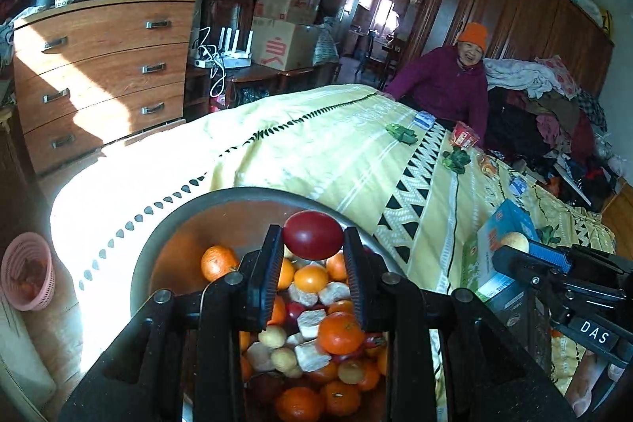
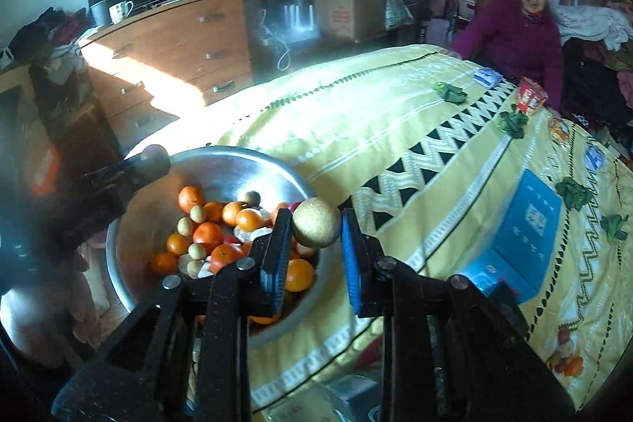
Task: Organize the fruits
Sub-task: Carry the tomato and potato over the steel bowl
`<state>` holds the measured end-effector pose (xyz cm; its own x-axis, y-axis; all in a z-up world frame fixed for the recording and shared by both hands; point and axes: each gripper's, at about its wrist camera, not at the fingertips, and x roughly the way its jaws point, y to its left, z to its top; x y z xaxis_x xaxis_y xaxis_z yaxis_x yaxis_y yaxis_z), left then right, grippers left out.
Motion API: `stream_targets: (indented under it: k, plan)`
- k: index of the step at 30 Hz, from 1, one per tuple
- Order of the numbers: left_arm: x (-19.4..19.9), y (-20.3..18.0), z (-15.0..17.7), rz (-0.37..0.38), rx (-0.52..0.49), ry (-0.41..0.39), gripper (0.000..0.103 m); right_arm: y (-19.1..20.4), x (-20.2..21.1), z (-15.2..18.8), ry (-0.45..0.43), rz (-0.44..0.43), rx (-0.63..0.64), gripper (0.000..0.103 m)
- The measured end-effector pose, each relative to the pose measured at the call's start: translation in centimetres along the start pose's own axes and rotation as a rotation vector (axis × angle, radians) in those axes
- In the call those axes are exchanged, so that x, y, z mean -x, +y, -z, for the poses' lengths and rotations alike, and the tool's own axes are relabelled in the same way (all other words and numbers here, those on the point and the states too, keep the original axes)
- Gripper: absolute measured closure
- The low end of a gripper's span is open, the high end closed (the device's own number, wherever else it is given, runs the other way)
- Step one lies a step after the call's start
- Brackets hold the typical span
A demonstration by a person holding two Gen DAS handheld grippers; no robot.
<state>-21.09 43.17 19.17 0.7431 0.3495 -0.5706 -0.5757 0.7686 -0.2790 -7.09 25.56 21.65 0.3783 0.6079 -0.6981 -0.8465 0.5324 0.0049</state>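
A: Over the metal bowl on the bed, the left hand-held gripper is clamped on a dark red fruit, which sits just above the heap of fruit in the bowl.

B: And the right hand-held gripper?

A: It grips a pale round fruit beside the bowl's rim, towards the blue box.

B: How far along does the sorting look?

A: Early, I would judge. The bowl holds a mixed heap of oranges, pale small fruits and red ones. Beyond the bowl, on the floor, a pink basket shows something reddish inside; I cannot tell what. Only two fruits are out; most remain.
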Motion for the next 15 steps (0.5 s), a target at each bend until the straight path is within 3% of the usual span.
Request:
stream_targets:
  k: [5, 15]
  plan:
    - [-0.8, 1.5, 1.3, -0.001, 0.011, 0.03, 0.072, 3.2, -3.0, 0.1, 0.062, -0.023, 0.061, 0.078]
    - [-1.4, 2.5, 1.4, 0.015, 0.023, 0.037, 0.072, 4.9, -4.7, -0.3, 0.088, -0.006, 0.093, 0.078]
